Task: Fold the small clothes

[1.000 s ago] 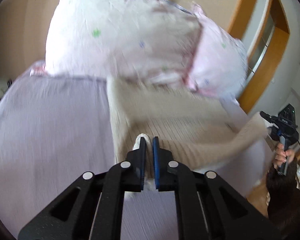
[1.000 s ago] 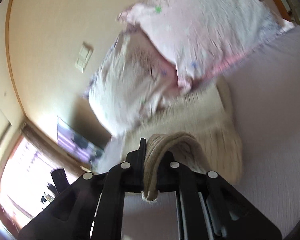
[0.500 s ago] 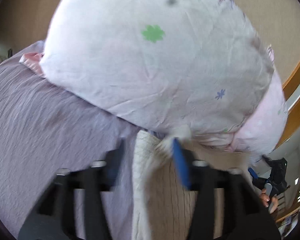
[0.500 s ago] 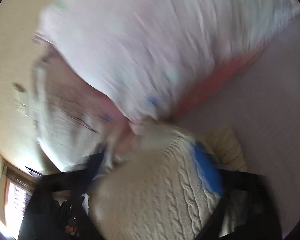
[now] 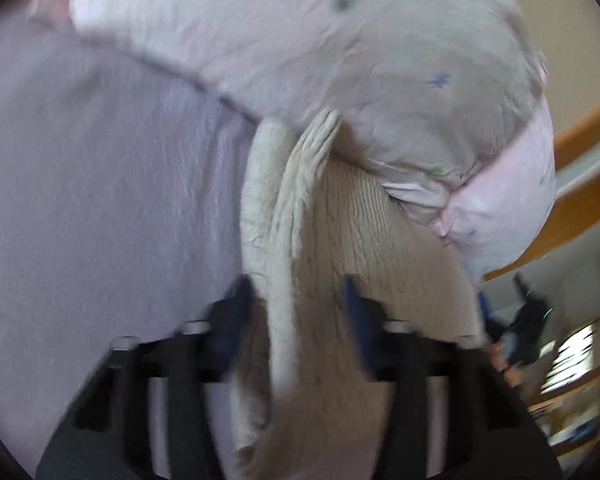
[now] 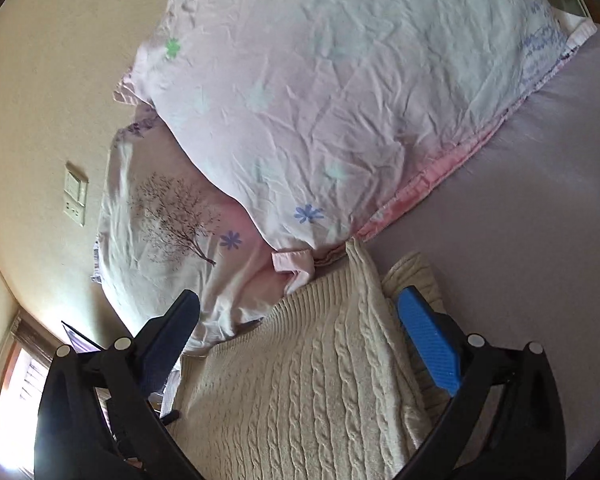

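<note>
Right wrist view: cream knit sweater (image 6: pixel 308 380) runs lengthwise toward far pillows (image 6: pixel 320 100); right gripper (image 6: pixel 300 328) and left gripper (image 5: pixel 296 304) both spread apart.

- Cream cable-knit sweater (image 6: pixel 300 392) lies between the blue-padded fingers (image 6: pixel 428 340).
- Ahead: pale pink flower-print pillow (image 6: pixel 320 100).
- Rightward: plain lavender bedsheet (image 6: pixel 540 240).

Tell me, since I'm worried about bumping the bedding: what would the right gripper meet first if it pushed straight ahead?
Likely the cream knit sweater, which lies between the open right gripper fingers. Just past the sweater's far edge sits the flowered pillow, so that comes next. Depth is hard to judge.
</note>
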### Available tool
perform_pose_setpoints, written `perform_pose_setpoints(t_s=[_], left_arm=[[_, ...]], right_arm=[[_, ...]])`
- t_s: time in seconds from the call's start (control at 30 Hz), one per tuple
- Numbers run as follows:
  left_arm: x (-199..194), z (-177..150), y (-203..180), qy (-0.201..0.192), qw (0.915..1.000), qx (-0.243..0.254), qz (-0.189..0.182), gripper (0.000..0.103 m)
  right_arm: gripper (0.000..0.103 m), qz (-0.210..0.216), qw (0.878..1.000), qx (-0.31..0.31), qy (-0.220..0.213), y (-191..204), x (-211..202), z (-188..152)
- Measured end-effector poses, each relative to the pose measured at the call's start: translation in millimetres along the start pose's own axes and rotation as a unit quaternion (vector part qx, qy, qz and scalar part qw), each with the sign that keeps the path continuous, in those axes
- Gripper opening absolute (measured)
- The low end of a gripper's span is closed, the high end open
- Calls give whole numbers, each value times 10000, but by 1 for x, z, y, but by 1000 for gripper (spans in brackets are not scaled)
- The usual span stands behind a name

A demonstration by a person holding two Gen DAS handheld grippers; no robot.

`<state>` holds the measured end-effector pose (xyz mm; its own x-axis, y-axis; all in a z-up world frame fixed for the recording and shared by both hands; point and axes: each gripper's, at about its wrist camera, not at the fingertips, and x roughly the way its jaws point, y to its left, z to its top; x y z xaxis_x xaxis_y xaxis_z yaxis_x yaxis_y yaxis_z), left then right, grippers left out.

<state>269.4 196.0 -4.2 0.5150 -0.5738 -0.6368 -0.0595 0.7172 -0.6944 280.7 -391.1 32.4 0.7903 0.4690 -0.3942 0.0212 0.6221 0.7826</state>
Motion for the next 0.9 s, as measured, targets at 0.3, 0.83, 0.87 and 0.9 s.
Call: perform_pose_setpoints(t_s=[0.3,0.83,0.87,0.9], left_arm=[[-9,-9,-44,-322,9761,-992,-1907,15],[180,-72,-282,1411,9338,654,-3222,34],[164,-68,-275,1160,9405,815,-3089,49],[148,-64,-268,877,9501,962,-2834,56]], right_arm=[[102,334,9992,205,-125,-10,-19,17],[102,-309,9994,88,140,-39,-35,49],[102,-212,9992,170,296,-41,-32,50],[102,-157,9985,217,483,-43,-27,50]])
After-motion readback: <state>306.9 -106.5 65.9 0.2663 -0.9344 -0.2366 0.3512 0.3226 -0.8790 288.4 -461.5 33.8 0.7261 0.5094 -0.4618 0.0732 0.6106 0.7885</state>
